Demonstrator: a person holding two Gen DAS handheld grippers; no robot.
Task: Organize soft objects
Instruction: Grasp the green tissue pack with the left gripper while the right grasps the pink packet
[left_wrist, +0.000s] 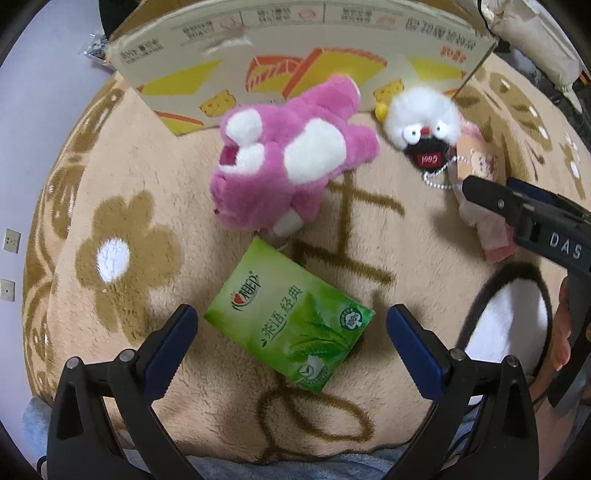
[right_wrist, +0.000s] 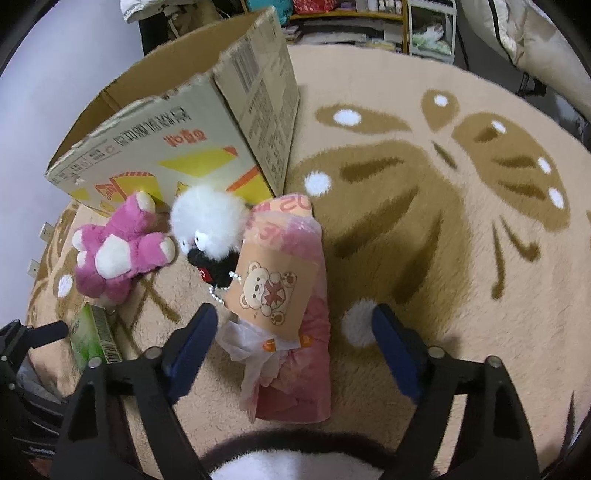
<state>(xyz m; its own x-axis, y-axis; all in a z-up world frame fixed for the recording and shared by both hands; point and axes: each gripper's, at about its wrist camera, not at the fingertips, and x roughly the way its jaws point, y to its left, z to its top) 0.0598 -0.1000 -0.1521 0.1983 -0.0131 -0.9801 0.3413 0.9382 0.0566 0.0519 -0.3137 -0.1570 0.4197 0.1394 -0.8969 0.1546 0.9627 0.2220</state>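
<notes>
On the beige rug (left_wrist: 155, 155) patterned with brown flowers, four soft things are laid out in front of a cardboard box (left_wrist: 295, 66) whose open top is seen in the right wrist view. Nearest the left claw (left_wrist: 291, 325) a green tissue pack (left_wrist: 291, 317) is found, lying flat with its long axis set diagonally, one short end turned toward the pink plush bear (left_wrist: 288, 162) and the other toward the lower right of the left wrist view. The left claw is held wide open above the pack, one finger to each side of it, and no contact with the pack can be made out. The bear is seen lying on its back just beyond the pack, its head toward the left edge of the view and its feet pointing up toward the box, which they appear to touch. Beside it to the right a white fluffy keychain toy (left_wrist: 421, 114) with a black face is placed, its bead chain trailing onto the pink wrapped bundle (right_wrist: 291, 332). That bundle, banded by a paper sleeve printed with a teddy bear, is laid with its long axis running from the corner of the box toward the right claw (right_wrist: 291, 332). The right claw is spread open over the near half of the bundle, its fingers standing clear on both sides, nothing being gripped.
</notes>
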